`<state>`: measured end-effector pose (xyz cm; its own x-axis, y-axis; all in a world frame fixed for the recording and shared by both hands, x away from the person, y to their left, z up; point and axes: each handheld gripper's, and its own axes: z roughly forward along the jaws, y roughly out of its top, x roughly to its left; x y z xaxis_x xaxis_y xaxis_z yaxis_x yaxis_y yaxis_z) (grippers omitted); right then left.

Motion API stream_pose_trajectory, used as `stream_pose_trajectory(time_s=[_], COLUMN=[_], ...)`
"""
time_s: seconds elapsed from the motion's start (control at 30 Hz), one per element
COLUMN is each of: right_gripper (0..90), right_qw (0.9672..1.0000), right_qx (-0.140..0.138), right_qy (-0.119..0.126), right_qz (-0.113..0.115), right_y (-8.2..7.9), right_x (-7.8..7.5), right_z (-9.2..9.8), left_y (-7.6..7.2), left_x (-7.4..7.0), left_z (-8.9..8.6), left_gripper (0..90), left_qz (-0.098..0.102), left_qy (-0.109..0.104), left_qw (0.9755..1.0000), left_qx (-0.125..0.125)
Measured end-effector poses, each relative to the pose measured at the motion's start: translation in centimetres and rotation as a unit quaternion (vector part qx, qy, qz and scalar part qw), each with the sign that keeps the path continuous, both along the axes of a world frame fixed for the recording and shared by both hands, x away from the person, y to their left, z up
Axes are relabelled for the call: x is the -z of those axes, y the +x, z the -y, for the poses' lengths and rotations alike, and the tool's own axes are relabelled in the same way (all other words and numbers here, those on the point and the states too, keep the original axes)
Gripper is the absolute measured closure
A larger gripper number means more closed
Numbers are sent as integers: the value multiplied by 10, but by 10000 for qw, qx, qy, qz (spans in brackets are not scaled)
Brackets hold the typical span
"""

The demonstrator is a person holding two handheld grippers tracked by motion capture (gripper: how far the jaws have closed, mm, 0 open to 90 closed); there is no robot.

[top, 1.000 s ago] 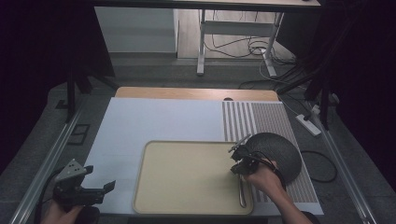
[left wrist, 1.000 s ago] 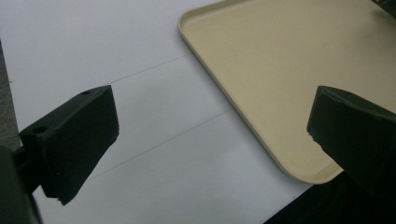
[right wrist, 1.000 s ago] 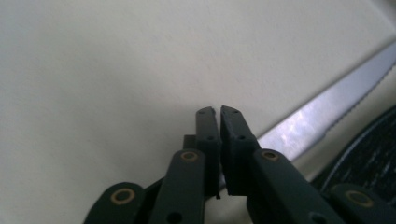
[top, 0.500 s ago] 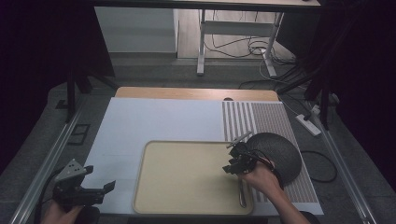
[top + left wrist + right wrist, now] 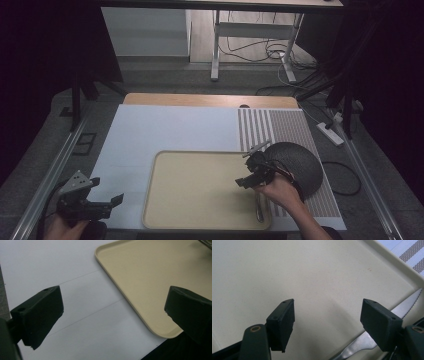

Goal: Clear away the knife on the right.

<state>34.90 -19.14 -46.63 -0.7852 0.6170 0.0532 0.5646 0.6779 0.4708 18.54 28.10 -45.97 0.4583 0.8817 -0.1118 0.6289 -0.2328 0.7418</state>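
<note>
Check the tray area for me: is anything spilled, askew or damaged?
Nothing stands out. The beige tray sits square on the white mat, with a knife lying flat near its right edge, beside the open right gripper. No spill is visible.

Overall light: dim room, dark at both sides of the high view; the table (image 5: 170,130) is the brightest area.
Source: cannot tell; the light looks soft and comes from above.
Shadows: faint grey shade under the right gripper (image 5: 327,322) on the tray (image 5: 287,270); black corner below the tray edge in the left gripper view.
Glare: pale sheen on the knife (image 5: 404,307) blade.
Sharpness: high view grainy and soft; left gripper (image 5: 112,315) jaws slightly blurred.
</note>
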Motion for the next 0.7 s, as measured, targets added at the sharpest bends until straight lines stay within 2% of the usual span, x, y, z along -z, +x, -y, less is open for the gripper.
stream_pose_trajectory(time_s=[0.27, 0.4, 0.57, 0.7], right_gripper=[178, 106, 60, 35], right_qw=[9994, 9992, 9988, 9982], right_qx=[100, 126, 136, 94], right_qy=[206, 250, 344, 321], right_qz=[244, 282, 314, 500], right_y=[-1, -1, -1, -3], right_x=[-9, -11, -13, -17], right_z=[9, 14, 17, 19], left_y=[0, 0, 0, 0], left_x=[0, 0, 0, 0], left_z=[0, 0, 0, 1], left_gripper=[20, 20, 20, 20], left_qz=[1, -1, -2, 3], left_qy=[-5, 1, 6, 18], left_qw=[10000, 10000, 10000, 10000], left_qx=[-1, -3, -4, -4])
